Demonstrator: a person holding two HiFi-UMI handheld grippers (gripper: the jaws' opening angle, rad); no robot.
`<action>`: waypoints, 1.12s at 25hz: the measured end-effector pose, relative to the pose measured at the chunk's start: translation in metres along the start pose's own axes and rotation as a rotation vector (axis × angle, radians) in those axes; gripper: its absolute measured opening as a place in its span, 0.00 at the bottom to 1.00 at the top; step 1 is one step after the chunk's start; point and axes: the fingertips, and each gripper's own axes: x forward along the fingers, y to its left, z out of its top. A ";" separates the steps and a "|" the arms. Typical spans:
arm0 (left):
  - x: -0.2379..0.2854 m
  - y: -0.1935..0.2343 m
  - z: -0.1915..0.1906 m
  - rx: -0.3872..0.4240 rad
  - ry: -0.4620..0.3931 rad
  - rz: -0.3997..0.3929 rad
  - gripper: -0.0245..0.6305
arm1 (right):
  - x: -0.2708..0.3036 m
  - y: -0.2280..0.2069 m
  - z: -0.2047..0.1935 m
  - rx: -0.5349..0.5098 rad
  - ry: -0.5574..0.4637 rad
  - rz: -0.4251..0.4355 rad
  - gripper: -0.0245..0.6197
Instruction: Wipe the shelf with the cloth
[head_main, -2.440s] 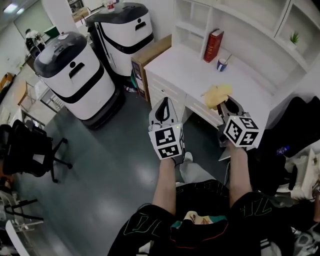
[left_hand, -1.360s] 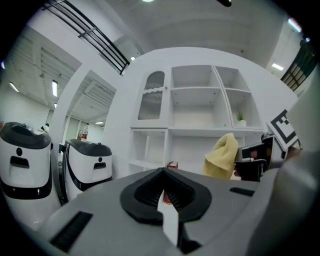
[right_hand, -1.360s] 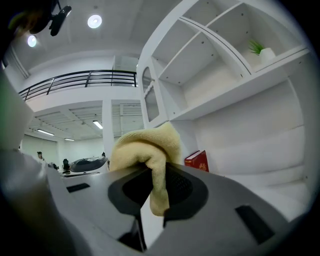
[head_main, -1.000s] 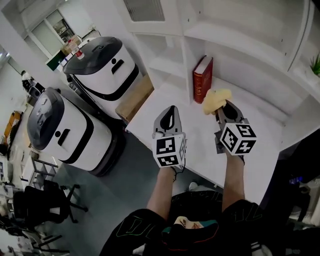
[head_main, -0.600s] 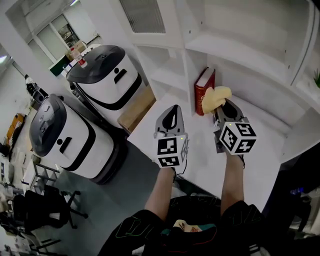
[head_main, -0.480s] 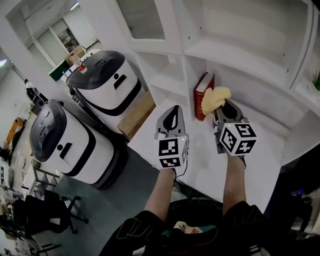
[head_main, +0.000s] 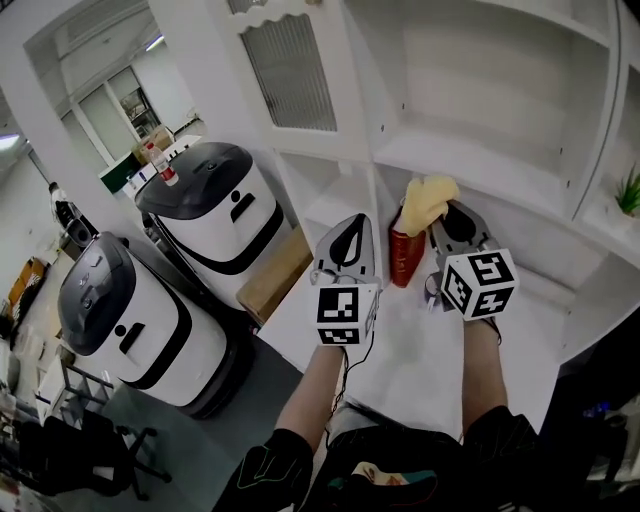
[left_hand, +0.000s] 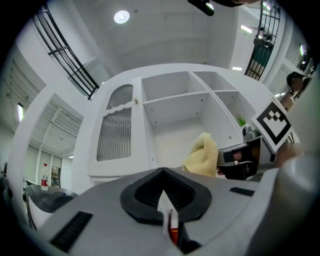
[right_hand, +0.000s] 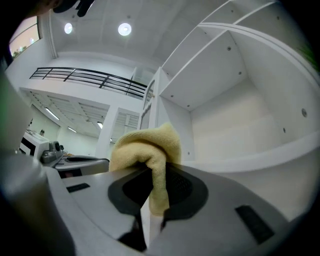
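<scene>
While the person faces a white shelf (head_main: 470, 168), the right gripper (head_main: 448, 222) has its jaws closed on a soft yellow cloth (head_main: 426, 200). The cloth bunches up above the jaw tips and hangs in a fold between them. It is raised in the air just in front of the shelf, near the front edge but, as far as can be told, not yet touching the board. The left gripper (head_main: 345, 243) is held beside it, jaws together with nothing between them. A red book (head_main: 404, 258) stands upright on the desk (head_main: 420, 340) below, showing between the two grippers in the head view. Judging by its slump, the cloth is light and limp, and unlikely to slip or break. It will fold under pressure, so the pinch near its middle, which leaves a loose pad ahead of the jaws, seems the right hold for pressing it flat and sweeping it along the shelf.
</scene>
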 end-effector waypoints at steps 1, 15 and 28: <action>0.004 0.000 0.008 0.005 -0.017 -0.005 0.04 | 0.004 -0.001 0.010 -0.022 -0.013 0.003 0.11; 0.040 0.027 0.117 0.073 -0.198 -0.017 0.04 | 0.054 -0.010 0.127 -0.270 -0.132 0.051 0.11; 0.076 0.045 0.154 0.238 -0.202 -0.027 0.04 | 0.140 -0.042 0.191 -0.529 -0.104 -0.060 0.11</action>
